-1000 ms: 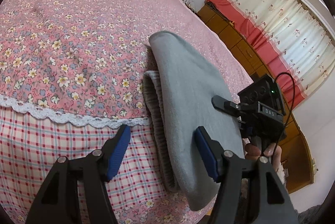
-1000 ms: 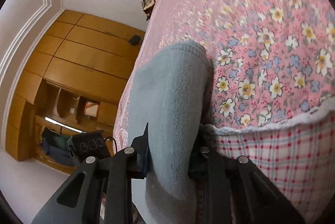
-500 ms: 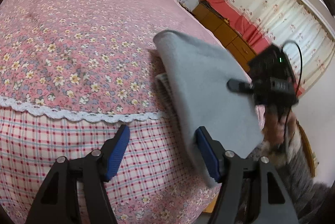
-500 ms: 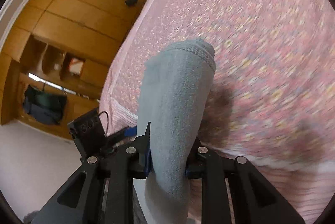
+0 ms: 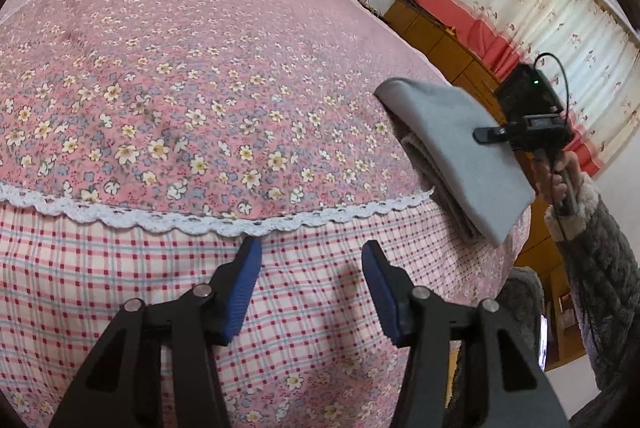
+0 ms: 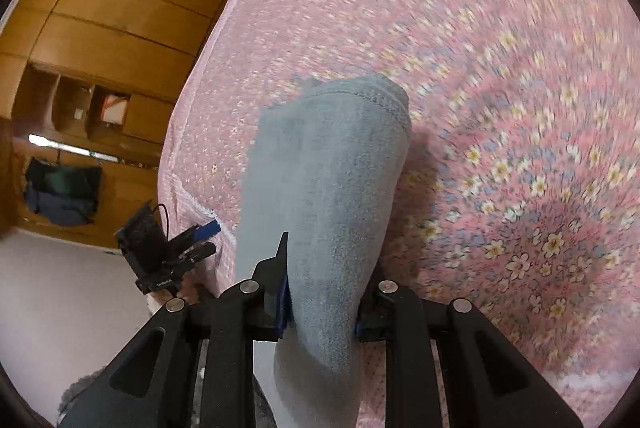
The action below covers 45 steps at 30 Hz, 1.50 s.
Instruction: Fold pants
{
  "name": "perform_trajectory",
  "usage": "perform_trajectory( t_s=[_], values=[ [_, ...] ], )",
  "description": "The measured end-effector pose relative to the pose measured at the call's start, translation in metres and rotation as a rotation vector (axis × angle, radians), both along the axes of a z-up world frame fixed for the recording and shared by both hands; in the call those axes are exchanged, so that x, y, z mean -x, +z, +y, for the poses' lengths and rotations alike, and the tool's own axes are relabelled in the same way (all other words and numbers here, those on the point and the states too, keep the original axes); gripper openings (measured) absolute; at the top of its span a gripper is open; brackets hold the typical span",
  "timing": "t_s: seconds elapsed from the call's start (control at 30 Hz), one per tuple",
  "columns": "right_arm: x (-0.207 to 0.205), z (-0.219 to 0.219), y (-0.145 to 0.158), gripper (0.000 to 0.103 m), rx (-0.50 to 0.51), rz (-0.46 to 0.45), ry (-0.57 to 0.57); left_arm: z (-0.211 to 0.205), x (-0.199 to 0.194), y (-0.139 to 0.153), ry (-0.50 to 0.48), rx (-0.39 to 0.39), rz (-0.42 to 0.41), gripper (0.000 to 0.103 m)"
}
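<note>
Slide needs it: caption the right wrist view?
Right tool shut on folded grey pants above floral bedspread.

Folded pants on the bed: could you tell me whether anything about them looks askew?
Yes: the gray pants, clamped in the right tongs, lie at the bedspread's corner with one end overhanging. The left tongs are open, empty.

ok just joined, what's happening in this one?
A person is folding pants on a bed, with a handheld tool in each hand. The right tool is shut on the folded grey pants and holds the bundle over the right side of the floral bedspread; whether it touches the bed is hard to tell. The left tool is open and empty, hovering over the checked part near the bed's edge. The pants already look folded into a compact stack.
</note>
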State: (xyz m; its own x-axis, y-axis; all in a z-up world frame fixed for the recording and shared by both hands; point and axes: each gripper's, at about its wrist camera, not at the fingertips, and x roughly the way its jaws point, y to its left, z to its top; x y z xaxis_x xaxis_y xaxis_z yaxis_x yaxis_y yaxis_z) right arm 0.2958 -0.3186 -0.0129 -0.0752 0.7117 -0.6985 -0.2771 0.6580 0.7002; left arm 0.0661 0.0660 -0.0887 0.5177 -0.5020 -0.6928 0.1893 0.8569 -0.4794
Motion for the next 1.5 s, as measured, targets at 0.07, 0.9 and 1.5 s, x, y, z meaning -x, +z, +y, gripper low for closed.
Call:
perform_trajectory(
  t_s=[0.07, 0.9, 1.5],
  values=[
    [0.002, -0.008, -0.010, 0.023, -0.036, 0.023, -0.026, 0.001, 0.001, 0.000, 0.001, 0.000, -0.001, 0.055],
    [0.043, -0.117, -0.006, 0.034, -0.091, 0.016, -0.163, -0.016, -0.005, 0.001, -0.003, -0.024, -0.005, 0.056],
    [0.077, -0.131, -0.007, 0.043, -0.115, 0.026, -0.128, -0.019, -0.004, -0.002, -0.007, -0.029, -0.008, 0.056]
  ],
)
